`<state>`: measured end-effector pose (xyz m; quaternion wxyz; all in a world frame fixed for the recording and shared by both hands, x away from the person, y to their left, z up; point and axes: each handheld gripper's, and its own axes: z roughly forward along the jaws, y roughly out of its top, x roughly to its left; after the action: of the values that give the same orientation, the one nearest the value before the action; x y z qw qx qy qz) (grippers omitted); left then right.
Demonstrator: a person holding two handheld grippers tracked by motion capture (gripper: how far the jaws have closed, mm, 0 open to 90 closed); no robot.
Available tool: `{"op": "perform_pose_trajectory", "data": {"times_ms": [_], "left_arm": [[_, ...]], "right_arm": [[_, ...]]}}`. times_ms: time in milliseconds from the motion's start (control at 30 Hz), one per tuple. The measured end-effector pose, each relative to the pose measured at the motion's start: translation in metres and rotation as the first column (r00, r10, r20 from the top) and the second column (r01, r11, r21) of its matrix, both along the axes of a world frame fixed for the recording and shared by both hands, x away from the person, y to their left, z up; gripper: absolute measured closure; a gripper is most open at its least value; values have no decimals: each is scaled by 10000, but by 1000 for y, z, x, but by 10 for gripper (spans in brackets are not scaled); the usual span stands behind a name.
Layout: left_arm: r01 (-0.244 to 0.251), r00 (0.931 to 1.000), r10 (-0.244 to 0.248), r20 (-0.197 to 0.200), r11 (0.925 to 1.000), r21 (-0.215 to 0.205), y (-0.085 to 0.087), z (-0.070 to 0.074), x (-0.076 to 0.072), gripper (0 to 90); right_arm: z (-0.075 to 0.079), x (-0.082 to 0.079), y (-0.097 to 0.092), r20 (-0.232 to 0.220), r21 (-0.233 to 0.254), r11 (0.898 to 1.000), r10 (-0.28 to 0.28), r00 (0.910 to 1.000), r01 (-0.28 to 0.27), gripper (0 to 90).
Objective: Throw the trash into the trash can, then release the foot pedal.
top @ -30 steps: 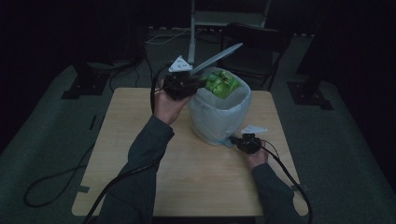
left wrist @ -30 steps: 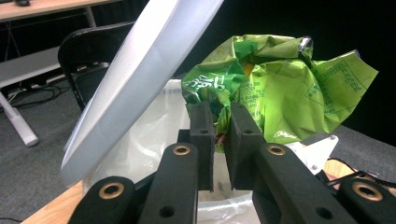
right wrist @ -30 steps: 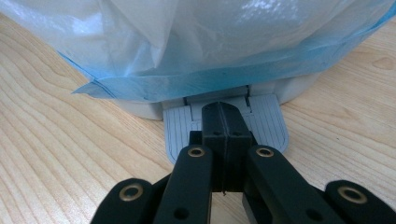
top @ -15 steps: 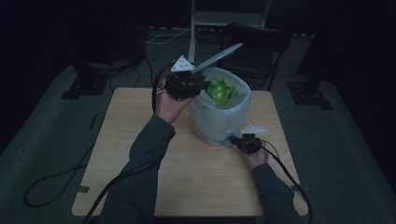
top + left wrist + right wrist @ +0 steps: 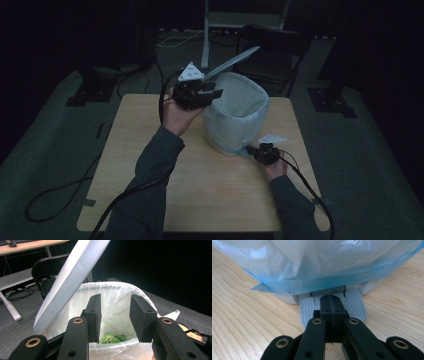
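A black folding chair (image 5: 272,50) stands past the far table edge, beyond the left gripper, with a white stand (image 5: 207,30) just left of it. Cables (image 5: 175,42) lie on the grey floor behind that gripper, and a black cable (image 5: 55,197) loops on the floor to its left. In the left gripper view a wooden desk (image 5: 27,244) sits far off at upper left.
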<state>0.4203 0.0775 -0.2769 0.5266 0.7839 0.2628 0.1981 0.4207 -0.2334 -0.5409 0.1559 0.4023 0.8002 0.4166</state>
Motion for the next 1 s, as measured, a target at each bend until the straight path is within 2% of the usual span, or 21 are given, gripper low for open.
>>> {"op": "perform_pose_trajectory", "data": {"times_ms": [133, 400, 600, 1000], "left_arm": [[-128, 9999, 129, 45, 9999, -43, 10, -2, -6, 609], [-432, 9990, 435, 57, 9982, -410, 30, -6, -15, 595], [-719, 9974, 715, -108, 9961, -502, 45, -16, -19, 583], [-1285, 9906, 1268, -522, 9912, -306, 71, -40, -23, 574]], "right_arm": [[0, 0, 0, -6, 19, 10000, 14, 10000, -14, 900], [0, 1, -1, -52, 24, 10000, 50, 10000, -50, 900], [0, 0, -1, -45, 44, 10000, 38, 10000, -38, 900], [1, 0, -1, -123, 63, 10000, 46, 9999, -46, 900]]}}
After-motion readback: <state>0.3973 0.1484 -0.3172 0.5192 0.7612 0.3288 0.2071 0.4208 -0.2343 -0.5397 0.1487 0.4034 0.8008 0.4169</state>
